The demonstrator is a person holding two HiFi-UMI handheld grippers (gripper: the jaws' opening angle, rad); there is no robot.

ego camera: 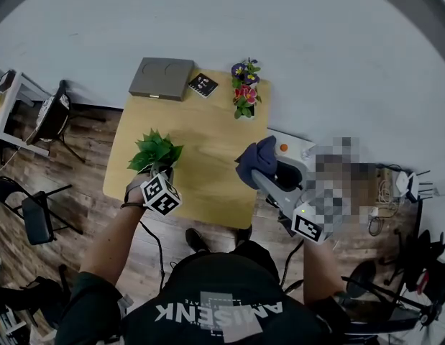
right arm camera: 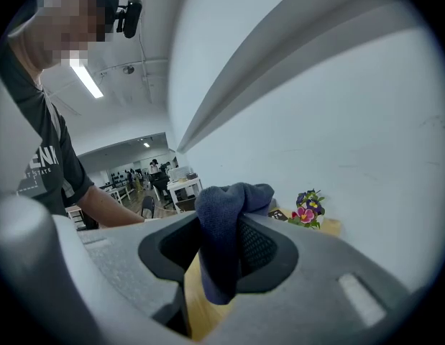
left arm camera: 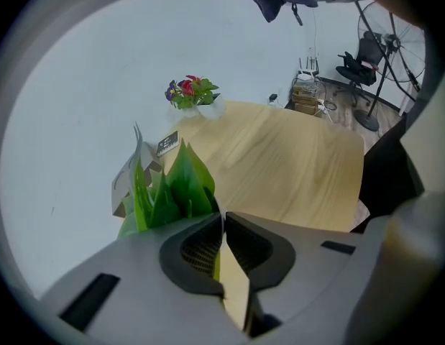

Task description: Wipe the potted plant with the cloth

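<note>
Near the left front edge of the wooden table (ego camera: pixel 200 142), a leafy green potted plant (ego camera: pixel 155 152). Just in front of it, pointing steeply down, the left gripper (ego camera: pixel 161 175). Over the right table edge, the right gripper (ego camera: pixel 257 177), closed on a dark blue cloth (ego camera: pixel 257 158) well apart from the plant.

Only in the left gripper view (left arm camera: pixel 223 218): jaws almost together, tips meeting, a thin slit below with a green sliver in it. Cannot tell if a leaf is pinched there or only seen through. Leaves of the plant (left arm camera: pixel 172 192) just beyond the tips.

Only in the right gripper view (right arm camera: pixel 222 254): pads pressing the cloth (right arm camera: pixel 233 196), bunched above them and hanging below; a bare forearm (right arm camera: pixel 114 210) behind.

Only in the head view: a flat grey box (ego camera: pixel 162 78) at the far edge. In all three views, a small pot of colourful flowers (ego camera: pixel 244 92).
</note>
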